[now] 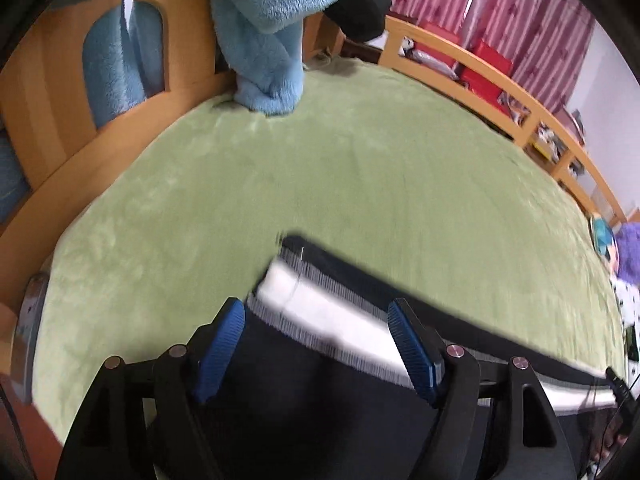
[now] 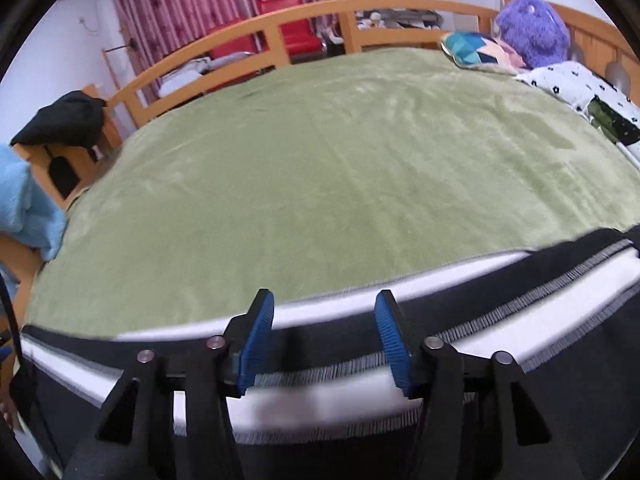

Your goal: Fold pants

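The black pants [image 1: 320, 392] with a white side stripe lie along the near edge of a bed covered by a green blanket [image 1: 340, 184]. The left claw [image 1: 318, 344] hangs over them with its blue pads [image 1: 222, 344] spread apart, cloth showing between them but not pinched. The right claw [image 2: 324, 338] also stands open above the stripe of the pants [image 2: 520, 320], its pads clear of the fabric. Well ahead of the left claw, a fluffy blue garment [image 1: 268, 32] hangs over the wooden bed frame [image 1: 472, 64]. Far ahead and right of the right claw sits a purple plush toy [image 2: 532, 28].
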`<state>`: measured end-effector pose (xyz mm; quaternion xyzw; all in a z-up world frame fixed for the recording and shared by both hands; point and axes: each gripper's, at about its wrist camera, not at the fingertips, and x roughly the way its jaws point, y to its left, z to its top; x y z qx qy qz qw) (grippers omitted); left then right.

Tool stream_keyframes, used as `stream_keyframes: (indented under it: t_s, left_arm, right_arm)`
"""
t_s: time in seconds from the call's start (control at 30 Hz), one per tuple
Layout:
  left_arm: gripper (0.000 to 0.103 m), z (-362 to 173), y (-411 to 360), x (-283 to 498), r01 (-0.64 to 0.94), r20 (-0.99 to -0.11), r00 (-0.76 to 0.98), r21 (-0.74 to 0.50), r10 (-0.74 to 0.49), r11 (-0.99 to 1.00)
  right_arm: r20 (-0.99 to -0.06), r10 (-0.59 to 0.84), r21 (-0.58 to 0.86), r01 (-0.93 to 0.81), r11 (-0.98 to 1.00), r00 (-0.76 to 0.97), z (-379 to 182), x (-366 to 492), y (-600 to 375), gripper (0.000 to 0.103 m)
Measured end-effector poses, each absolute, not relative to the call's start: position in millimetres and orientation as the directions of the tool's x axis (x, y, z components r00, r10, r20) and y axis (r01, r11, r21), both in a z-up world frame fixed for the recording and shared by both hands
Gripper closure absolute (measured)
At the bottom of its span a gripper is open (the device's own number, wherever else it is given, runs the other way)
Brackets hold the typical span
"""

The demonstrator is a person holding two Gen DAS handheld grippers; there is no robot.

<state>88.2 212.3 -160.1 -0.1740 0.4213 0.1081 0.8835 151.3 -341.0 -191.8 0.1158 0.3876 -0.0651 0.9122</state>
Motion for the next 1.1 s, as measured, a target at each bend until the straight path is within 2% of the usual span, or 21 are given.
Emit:
stream_keyframes:
  t_s: [0.07,0.23,0.33,0.57,0.63,0.8,0.83,0.87,0.9,0.97,1.03,1.1]
  left_arm:
    - [0.03,-164,212,67,-0.333,-0.786,0.617,-0.226,0.03,0.916]
    - [0.03,-178,224,-1,-0.332,-0.77,0.633,-0.359,-0.076,0.872]
    - [0.03,-191,234,-28,-0.348,-0.768,0.633,-0.396,-0.099,0.849]
    - [0.032,-239,268,-15,-0.456,-0.785,0.613,-0.448,-0.094,0.769]
    - [0.032,-245,276,-14,-0.459,-0.759,0.644,-0.485,-0.098,0.744]
    - [0.032,-247,286,-5,-0.482,-0.747,0.663,-0.479,-0.052,0.734]
    - [0.034,-248,286,-4,-0.489,-0.744,0.667,-0.485,-0.048,0.724]
    - [0.046,-248,286,-1,-0.488,-0.739,0.672,-0.487,-0.045,0.725]
    - [0.053,-248,285,2,-0.478,-0.735,0.676,-0.488,-0.049,0.73]
    - [0.077,-243,287,12,-0.448,-0.728,0.679,-0.51,-0.092,0.734]
    - [0.078,-224,286,6,-0.411,-0.691,0.714,-0.546,-0.115,0.73]
    - [0.078,-193,275,5,-0.363,-0.669,0.739,-0.49,-0.075,0.792]
  right_arm:
    - [-0.724,-0.027,0.146,0.192,0.97,0.689,-187,134,-335,0.043]
    - [-0.741,-0.046,0.104,0.181,0.978,0.67,-187,92,-314,0.043]
    - [-0.755,-0.044,0.111,0.194,0.975,0.654,-190,76,-306,0.043]
    - [-0.784,-0.015,0.139,0.2,0.97,0.62,-195,52,-272,0.043]
    - [-0.786,-0.023,0.132,0.203,0.97,0.618,-194,45,-264,0.043]
    - [-0.799,-0.03,0.129,0.219,0.967,0.601,-194,30,-254,0.043]
    - [-0.802,-0.027,0.134,0.224,0.965,0.596,-195,28,-255,0.043]
    - [-0.805,-0.022,0.145,0.232,0.962,0.593,-196,27,-254,0.043]
    - [-0.807,-0.014,0.157,0.237,0.959,0.591,-198,26,-254,0.043]
    - [-0.813,0.002,0.175,0.24,0.955,0.583,-201,27,-255,0.043]
    - [-0.813,0.009,0.18,0.237,0.955,0.582,-200,27,-254,0.043]
    - [-0.798,0.01,0.178,0.22,0.959,0.602,-194,22,-253,0.043]
